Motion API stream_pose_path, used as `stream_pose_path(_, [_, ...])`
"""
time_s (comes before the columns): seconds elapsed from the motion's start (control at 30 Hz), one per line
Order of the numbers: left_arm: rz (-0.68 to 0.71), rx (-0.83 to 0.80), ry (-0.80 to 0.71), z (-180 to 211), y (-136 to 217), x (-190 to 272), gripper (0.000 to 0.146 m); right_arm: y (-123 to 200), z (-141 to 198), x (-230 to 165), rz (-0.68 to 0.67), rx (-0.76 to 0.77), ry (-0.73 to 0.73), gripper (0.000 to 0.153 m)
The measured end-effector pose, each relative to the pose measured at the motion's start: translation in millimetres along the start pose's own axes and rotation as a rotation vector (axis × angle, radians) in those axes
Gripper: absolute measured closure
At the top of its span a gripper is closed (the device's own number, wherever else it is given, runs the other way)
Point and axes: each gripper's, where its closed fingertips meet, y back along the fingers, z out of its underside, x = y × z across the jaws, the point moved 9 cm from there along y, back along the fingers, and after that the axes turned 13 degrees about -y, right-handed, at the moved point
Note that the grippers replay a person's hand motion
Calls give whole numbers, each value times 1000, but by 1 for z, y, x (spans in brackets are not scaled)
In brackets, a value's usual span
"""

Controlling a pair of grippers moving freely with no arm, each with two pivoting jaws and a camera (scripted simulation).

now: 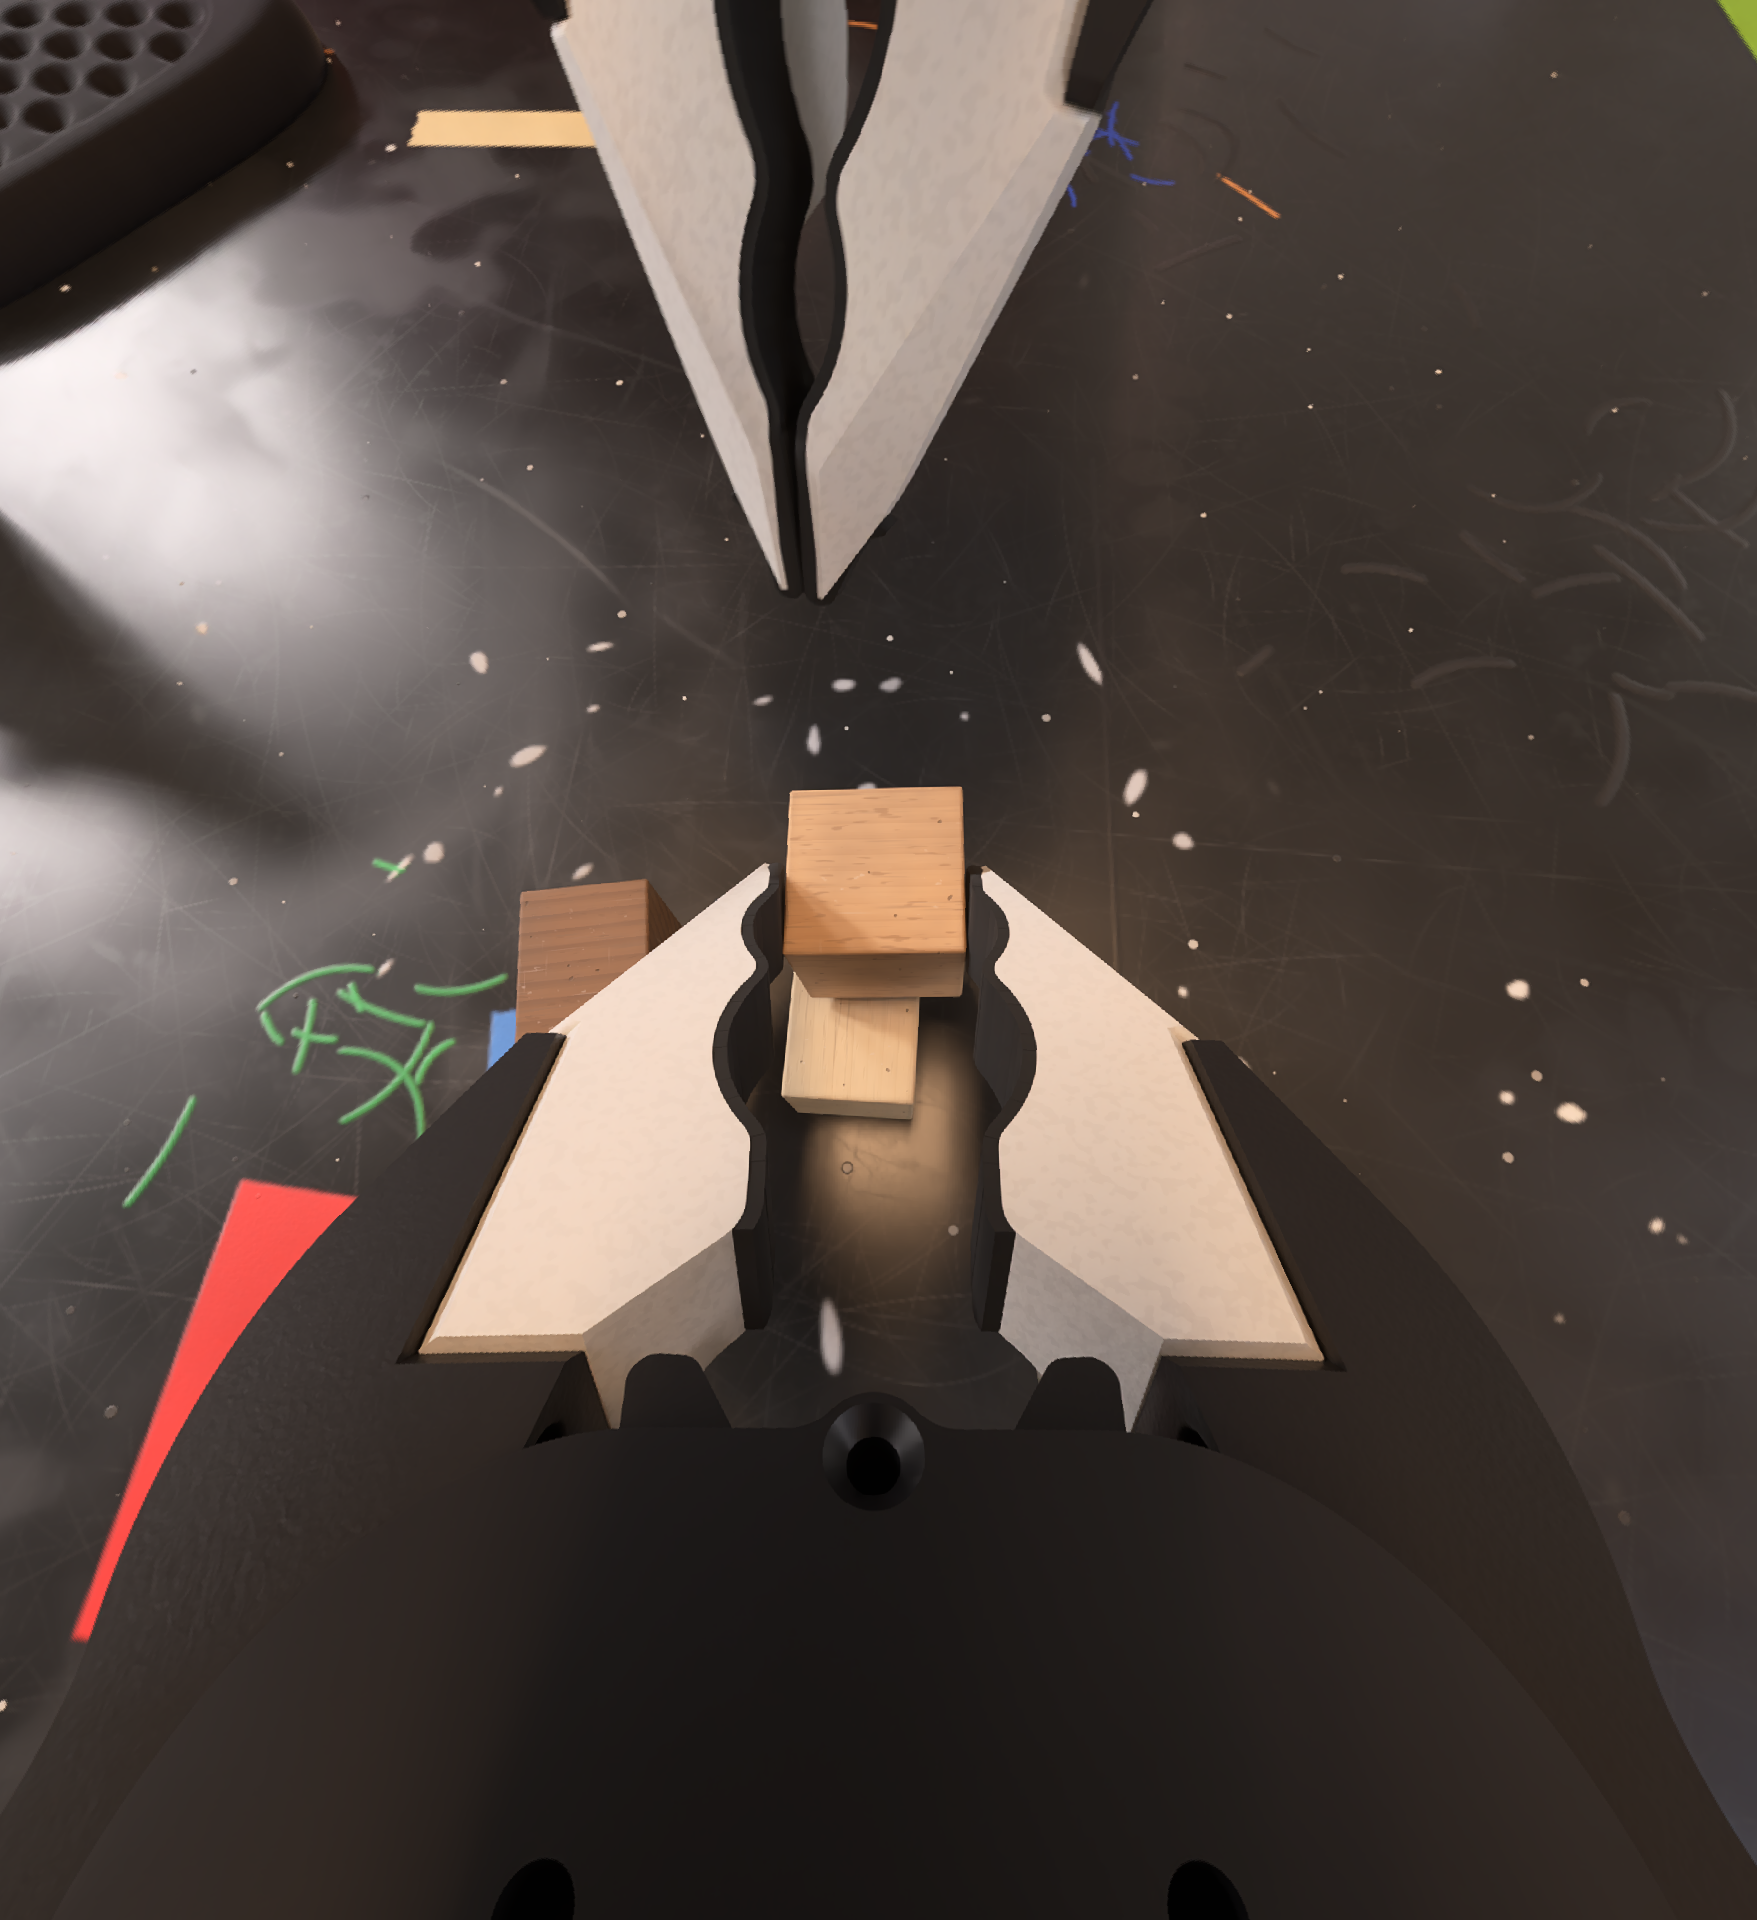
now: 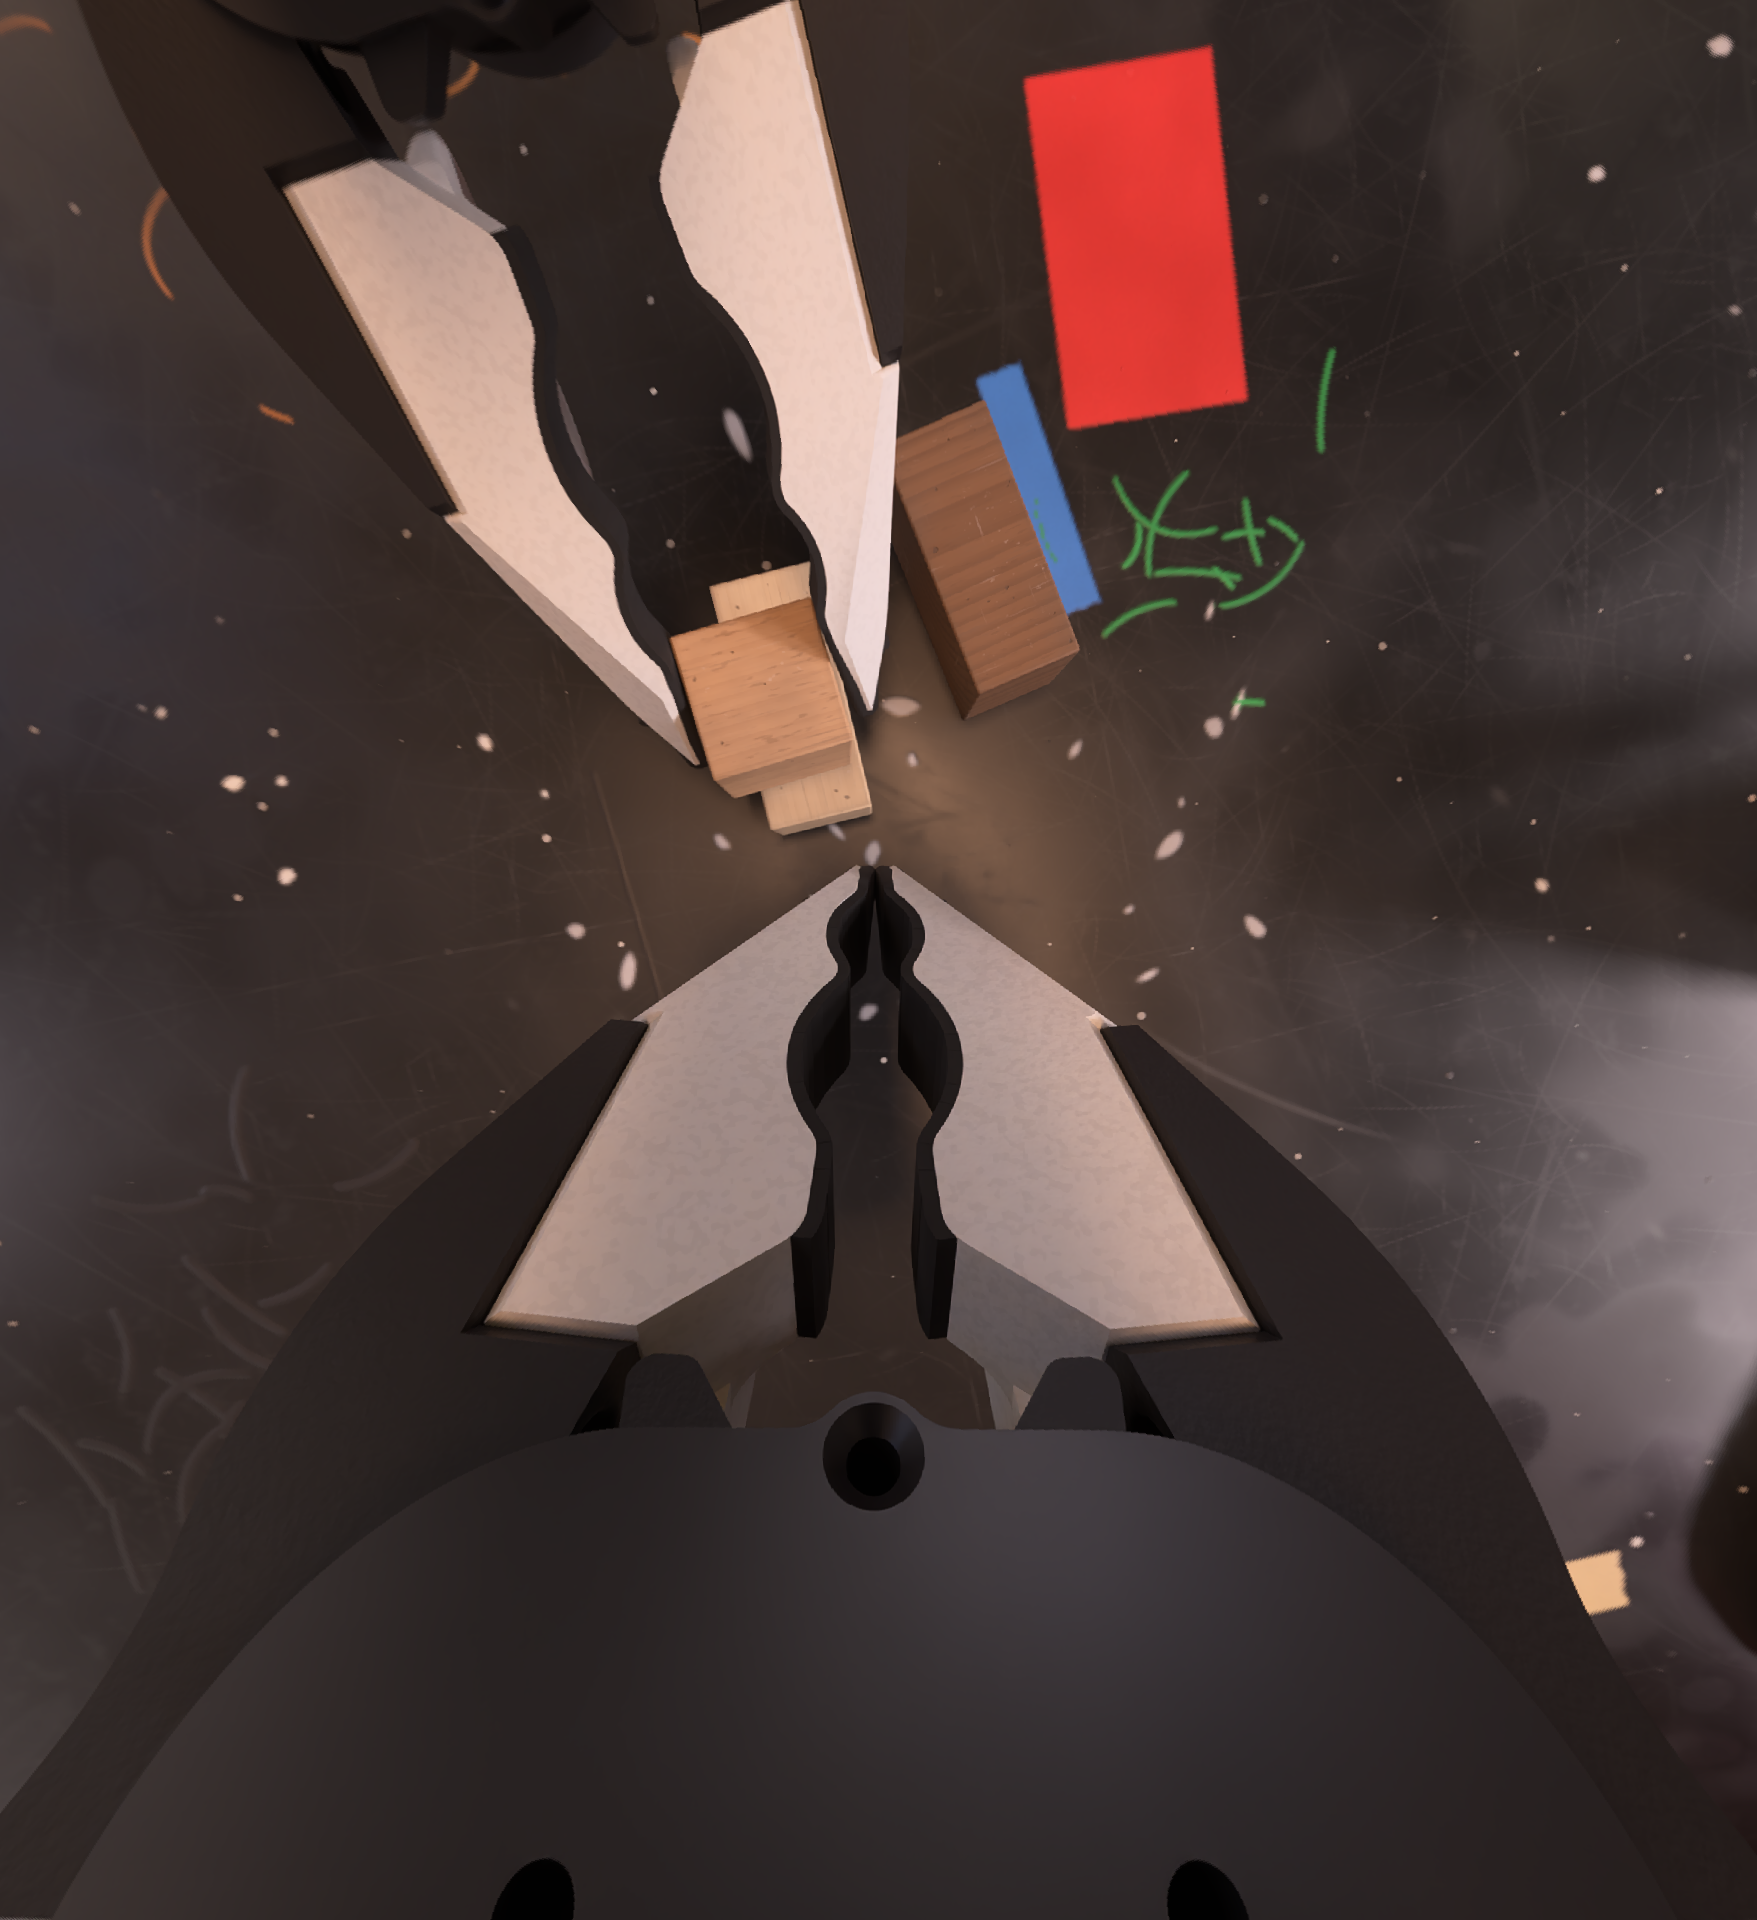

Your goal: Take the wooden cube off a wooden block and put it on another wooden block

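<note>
My left gripper is shut on the wooden cube, with one fingertip on each side of it. The cube sits over a pale wooden block; whether they touch is unclear. A dark brown wooden block lies just left of my left finger. The right wrist view shows the cube, the pale block, the brown block and the left gripper. My right gripper is shut and empty, with its tips just short of the pale block. It also shows in the left wrist view.
The dark scratched table carries a red patch, a blue tape strip next to the brown block, and green scribbles. A black perforated object and a tan tape strip lie far left.
</note>
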Motion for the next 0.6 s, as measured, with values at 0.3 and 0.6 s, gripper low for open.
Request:
stream_pose_path(0.3, [-7,-3,-2,-2,0,0,112,-4,1,-6,1,-16,-69,153])
stream_pose_path(0.6, [-12,-7,-6,-3,0,0,112,5,12,2,52,32,-120,153])
